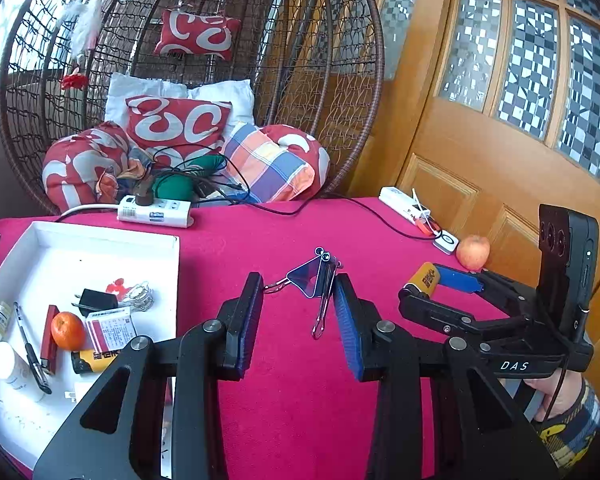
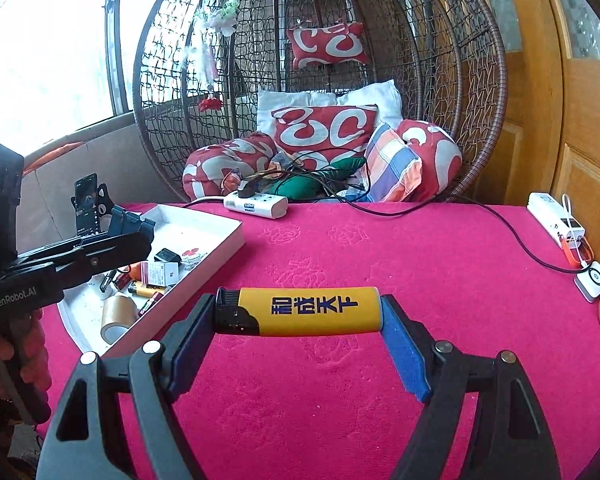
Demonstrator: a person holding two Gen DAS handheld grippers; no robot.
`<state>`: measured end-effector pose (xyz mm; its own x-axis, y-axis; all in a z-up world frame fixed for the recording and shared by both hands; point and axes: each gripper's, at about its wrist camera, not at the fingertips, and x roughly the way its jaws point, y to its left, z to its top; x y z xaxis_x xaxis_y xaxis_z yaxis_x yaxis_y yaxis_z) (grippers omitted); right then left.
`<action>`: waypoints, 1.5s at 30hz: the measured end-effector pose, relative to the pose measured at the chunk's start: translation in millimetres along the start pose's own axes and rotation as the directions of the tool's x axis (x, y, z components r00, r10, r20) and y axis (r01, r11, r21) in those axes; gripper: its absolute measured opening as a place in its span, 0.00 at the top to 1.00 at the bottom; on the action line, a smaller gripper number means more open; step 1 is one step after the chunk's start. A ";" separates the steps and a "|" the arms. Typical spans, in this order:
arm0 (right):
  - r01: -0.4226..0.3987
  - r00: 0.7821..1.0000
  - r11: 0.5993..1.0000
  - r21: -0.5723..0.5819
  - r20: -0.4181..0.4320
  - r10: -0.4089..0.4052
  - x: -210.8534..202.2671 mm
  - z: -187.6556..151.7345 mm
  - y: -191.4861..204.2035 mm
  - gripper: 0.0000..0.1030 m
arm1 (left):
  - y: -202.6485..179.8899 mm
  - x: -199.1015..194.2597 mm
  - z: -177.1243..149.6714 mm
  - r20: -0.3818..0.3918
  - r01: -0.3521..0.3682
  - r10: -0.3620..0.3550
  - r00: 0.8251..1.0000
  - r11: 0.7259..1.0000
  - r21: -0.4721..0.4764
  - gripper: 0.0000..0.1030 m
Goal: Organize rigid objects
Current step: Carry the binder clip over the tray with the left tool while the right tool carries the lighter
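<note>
My right gripper [image 2: 300, 312] is shut on a yellow lighter [image 2: 304, 311], held crosswise by its two ends above the pink tablecloth; the lighter also shows in the left wrist view [image 1: 423, 279]. My left gripper [image 1: 298, 308] is open and empty, its jaws on either side of a metal key ring with a blue tag [image 1: 314, 282] that lies on the cloth. A white tray [image 1: 100, 236] at the left holds an orange [image 1: 67, 330], a pen, a black charger, a small box, another lighter and other small items. The tray also shows in the right wrist view [image 2: 220, 222].
An apple [image 1: 473, 252] lies at the table's right edge by a white charging pad [image 1: 446, 241] and a power bank [image 1: 400, 202]. A white power strip [image 1: 154, 210] with black cables sits at the back edge. A wicker hanging chair with cushions stands behind; a wooden door is at right.
</note>
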<state>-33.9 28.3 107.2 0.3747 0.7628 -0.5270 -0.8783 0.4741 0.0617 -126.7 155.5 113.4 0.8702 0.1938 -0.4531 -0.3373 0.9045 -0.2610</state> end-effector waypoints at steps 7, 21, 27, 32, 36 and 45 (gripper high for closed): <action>-0.013 1.000 1.000 0.004 0.020 0.013 -2.5 8.1 11.6 0.22 | 14.2 -10.0 0.4 0.022 -0.013 0.014 1.000 0.999 -0.031 0.65; -0.036 0.999 0.999 -0.025 0.016 0.036 7.4 23.5 37.6 0.22 | 52.9 -25.7 -1.2 0.041 -0.069 0.074 0.996 0.992 -0.110 0.65; -0.051 0.999 0.997 -0.060 0.006 0.052 16.5 31.3 56.0 0.22 | 71.2 -31.3 -4.7 0.030 -0.109 0.115 0.993 0.983 -0.145 0.65; -0.073 0.997 0.994 -0.084 0.004 0.073 24.2 38.7 70.9 0.22 | 85.5 -36.9 -7.0 0.031 -0.131 0.138 0.990 0.976 -0.172 0.65; -0.089 0.996 0.991 -0.097 0.001 0.089 31.2 43.9 82.5 0.22 | 97.6 -43.4 -8.7 0.038 -0.153 0.162 0.986 0.970 -0.189 0.65; -0.137 0.991 0.987 -0.080 -0.022 0.135 51.9 56.6 102.4 0.22 | 122.5 -53.3 -11.9 0.038 -0.192 0.207 0.978 0.952 -0.237 0.65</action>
<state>-87.6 141.3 134.2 0.2459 0.8102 -0.5321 -0.9422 0.3286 0.0648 -218.7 251.4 95.5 0.7947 0.3909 -0.4643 -0.5735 0.7341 -0.3636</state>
